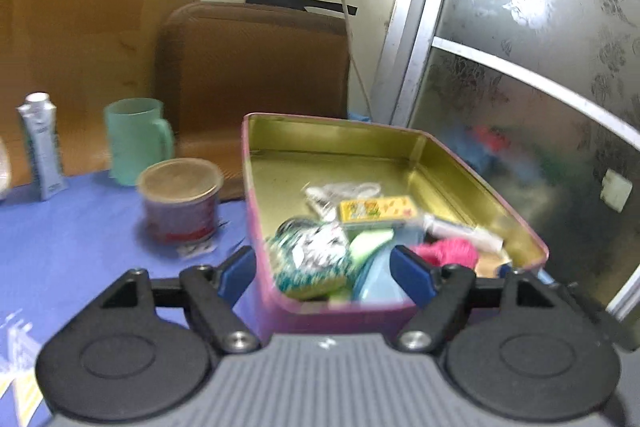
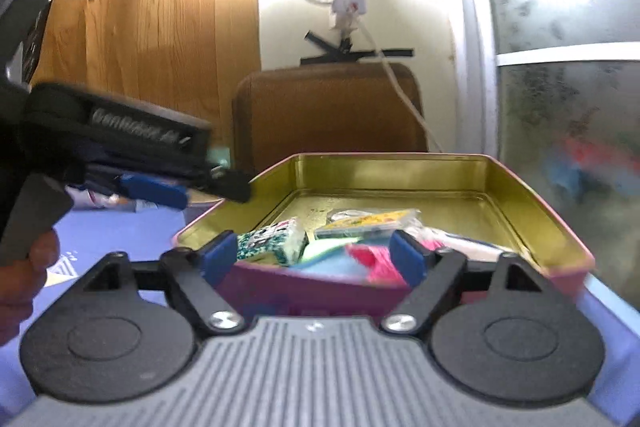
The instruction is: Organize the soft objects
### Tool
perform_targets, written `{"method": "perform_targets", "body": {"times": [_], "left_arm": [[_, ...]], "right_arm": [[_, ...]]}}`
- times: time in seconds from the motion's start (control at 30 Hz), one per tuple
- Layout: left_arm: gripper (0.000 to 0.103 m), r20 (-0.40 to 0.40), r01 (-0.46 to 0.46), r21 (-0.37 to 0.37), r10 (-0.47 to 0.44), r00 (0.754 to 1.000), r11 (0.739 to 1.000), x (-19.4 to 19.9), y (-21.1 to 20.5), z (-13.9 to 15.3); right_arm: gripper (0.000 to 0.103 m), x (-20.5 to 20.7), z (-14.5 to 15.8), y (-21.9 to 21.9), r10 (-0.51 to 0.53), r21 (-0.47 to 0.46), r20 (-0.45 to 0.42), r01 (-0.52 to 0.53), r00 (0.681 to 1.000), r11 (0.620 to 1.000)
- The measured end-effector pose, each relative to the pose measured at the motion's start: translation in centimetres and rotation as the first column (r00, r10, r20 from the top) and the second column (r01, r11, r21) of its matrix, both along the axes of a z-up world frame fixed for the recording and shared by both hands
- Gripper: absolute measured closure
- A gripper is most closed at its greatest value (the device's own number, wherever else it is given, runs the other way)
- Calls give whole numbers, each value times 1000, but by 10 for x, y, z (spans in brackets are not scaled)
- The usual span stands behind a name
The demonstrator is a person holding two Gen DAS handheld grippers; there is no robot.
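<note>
Left wrist view: glossy gold-lined rectangular tin (image 1: pixel 400 143) holds fuzzy pink yarn (image 1: pixel 452 251).

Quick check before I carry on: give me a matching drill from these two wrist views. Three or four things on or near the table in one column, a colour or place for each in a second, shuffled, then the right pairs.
Things:
1. mug
2. yarn bundle
3. round tub with lid
4. tin box

Descriptions:
A. bright pink, lying inside the tin near its front right
B. gold inside, pink outside, lid off
C. pale green, with a handle, at the table's far edge
D. red-sided, standing on the blue cloth left of the tin

Pairs: 1-C, 2-A, 3-D, 4-B
</note>
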State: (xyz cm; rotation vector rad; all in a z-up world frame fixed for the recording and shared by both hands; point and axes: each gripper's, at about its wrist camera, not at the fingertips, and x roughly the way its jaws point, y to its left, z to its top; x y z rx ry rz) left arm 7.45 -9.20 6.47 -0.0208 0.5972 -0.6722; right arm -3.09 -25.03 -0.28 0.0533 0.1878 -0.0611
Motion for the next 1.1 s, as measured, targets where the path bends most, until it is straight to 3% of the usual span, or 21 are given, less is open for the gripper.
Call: {"method": "perform_targets", "body": {"times": [0.1, 0.3, 0.63, 1.1], "left_arm": [[21, 32, -31, 49, 29, 999, 998, -22, 7, -4], [17, 22, -59, 105, 57, 998, 993, -50, 16, -12], [1, 42, -91, 179, 85, 995, 980, -74, 24, -20], [0, 36, -99, 237, 93, 995, 966, -74, 23, -33]], "right_arm": [[21, -31, -1, 0, -25, 15, 21, 25, 999, 1000], [21, -59, -6, -5, -54, 157, -52, 61, 997, 986], [21, -64, -6, -4, -4, 288, -80, 27, 997, 957], [21, -66, -9, -6, -3, 355, -102, 39, 995, 934]]}}
